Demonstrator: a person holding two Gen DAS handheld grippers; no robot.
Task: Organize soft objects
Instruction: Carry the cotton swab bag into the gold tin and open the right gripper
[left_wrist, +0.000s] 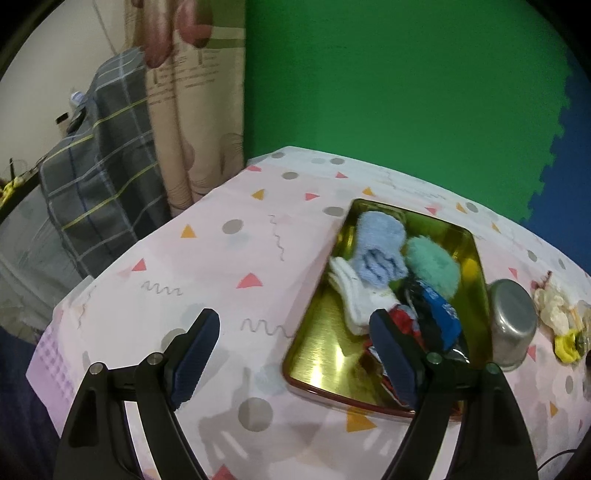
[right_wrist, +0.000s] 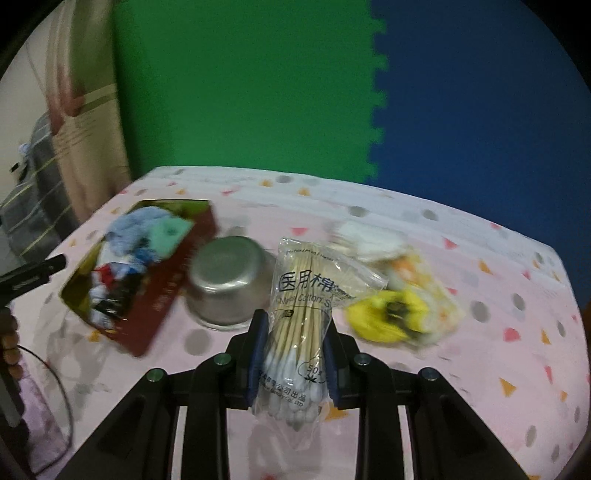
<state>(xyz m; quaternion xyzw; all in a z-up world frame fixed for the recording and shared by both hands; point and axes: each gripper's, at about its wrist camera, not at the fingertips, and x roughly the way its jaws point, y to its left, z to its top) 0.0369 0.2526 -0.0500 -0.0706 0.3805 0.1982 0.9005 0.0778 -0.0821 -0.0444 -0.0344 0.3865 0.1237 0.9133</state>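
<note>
A gold-lined tin box (left_wrist: 325, 332) with red outer walls (right_wrist: 166, 291) holds several soft items: a light blue cloth (left_wrist: 380, 247), a mint fluffy piece (left_wrist: 432, 266), white socks (left_wrist: 354, 295) and red, blue and black pieces (left_wrist: 432, 317). My left gripper (left_wrist: 291, 328) is open and empty, above the box's near left edge. My right gripper (right_wrist: 293, 332) is shut on a clear bag of cotton swabs (right_wrist: 299, 325), held above the table. A yellow soft item (right_wrist: 388, 317) and white soft items (right_wrist: 369, 240) lie to the right.
An upturned steel bowl (right_wrist: 225, 284) stands between the box and the swab bag; it also shows in the left wrist view (left_wrist: 511, 325). The table has a pink patterned cloth (left_wrist: 229, 258). A green and blue foam wall stands behind. A curtain (left_wrist: 192, 110) hangs at left.
</note>
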